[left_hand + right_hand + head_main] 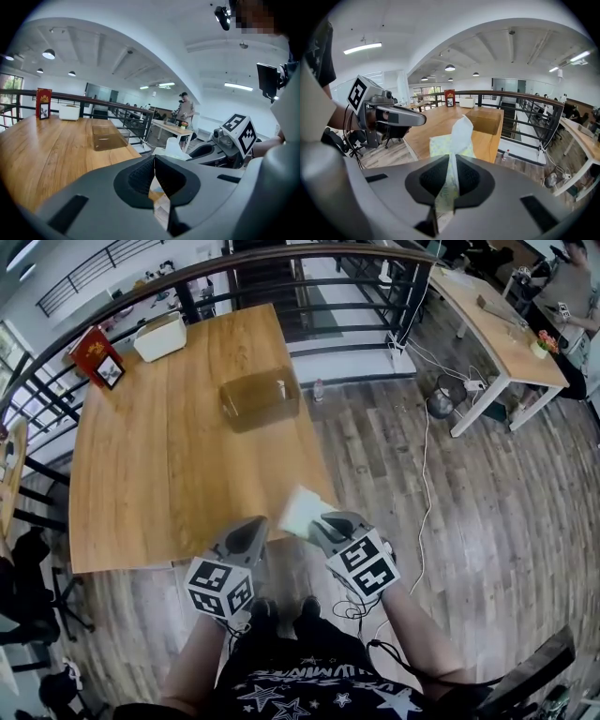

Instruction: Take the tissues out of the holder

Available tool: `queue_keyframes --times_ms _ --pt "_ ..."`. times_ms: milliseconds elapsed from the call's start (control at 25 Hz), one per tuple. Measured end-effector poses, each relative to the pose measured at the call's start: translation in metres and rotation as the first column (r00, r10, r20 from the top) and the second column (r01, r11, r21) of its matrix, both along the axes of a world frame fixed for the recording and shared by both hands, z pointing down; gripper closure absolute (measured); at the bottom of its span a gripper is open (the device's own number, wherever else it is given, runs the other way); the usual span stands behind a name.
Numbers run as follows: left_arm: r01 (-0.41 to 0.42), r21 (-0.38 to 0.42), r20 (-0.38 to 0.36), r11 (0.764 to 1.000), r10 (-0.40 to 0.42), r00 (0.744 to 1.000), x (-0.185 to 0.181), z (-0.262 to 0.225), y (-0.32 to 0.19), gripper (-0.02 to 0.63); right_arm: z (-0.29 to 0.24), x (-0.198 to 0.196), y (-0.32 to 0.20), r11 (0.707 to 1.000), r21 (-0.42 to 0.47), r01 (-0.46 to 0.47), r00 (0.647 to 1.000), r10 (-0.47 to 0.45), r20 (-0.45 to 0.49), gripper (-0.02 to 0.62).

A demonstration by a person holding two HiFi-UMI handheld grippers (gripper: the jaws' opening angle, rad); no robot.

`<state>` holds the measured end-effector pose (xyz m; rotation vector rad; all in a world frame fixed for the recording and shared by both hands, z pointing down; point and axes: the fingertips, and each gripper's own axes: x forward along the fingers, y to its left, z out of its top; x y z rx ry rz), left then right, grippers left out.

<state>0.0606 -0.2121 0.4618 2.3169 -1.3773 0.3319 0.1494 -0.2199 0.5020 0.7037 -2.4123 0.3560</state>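
**Right claw.** The right claw [451, 160] is closed on the tissue pack [440, 144]. The soft, pale, patterned pack is pinched between the two pads. A white tissue is seen standing up from its top, just past the claw tips.

**Left claw.** The left claw [153, 160] is closed, with its pad tips brought together. Nothing is gripped between them. In the head view it is located just beside the right claw, at the left, and the two are kept apart.

**Position of the task items.** The tissue pack is held in the air over the near edge of the wooden surface [169, 484], close to the person's body. The holder [260, 399], a clear amber box, is set upright on the surface near its right edge. It is well apart from the pack and from both claws.

**Other items.** A white box [159, 337] and a red stand [98, 357] are placed at the far left corner of the surface, near each other. A dark railing [309, 259] is run along behind the surface. Plank flooring [487, 512] is seen at the right.
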Motion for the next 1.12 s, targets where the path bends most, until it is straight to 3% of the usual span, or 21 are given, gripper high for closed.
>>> queue_keyframes --times_ms 400,1120 --pt "-0.012 0.028 -0.016 1.0 0.012 1.0 0.001 -0.012 0.025 0.591 -0.012 -0.003 0.024 1.0 0.025 -0.016 1.0 0.016 -0.006 0.557" --pt "-0.08 0.067 -0.045 0.995 0.084 0.996 -0.102 -0.023 0.144 0.591 -0.036 -0.088 0.143 0.99 0.087 -0.111 0.992 0.115 -0.041 0.558"
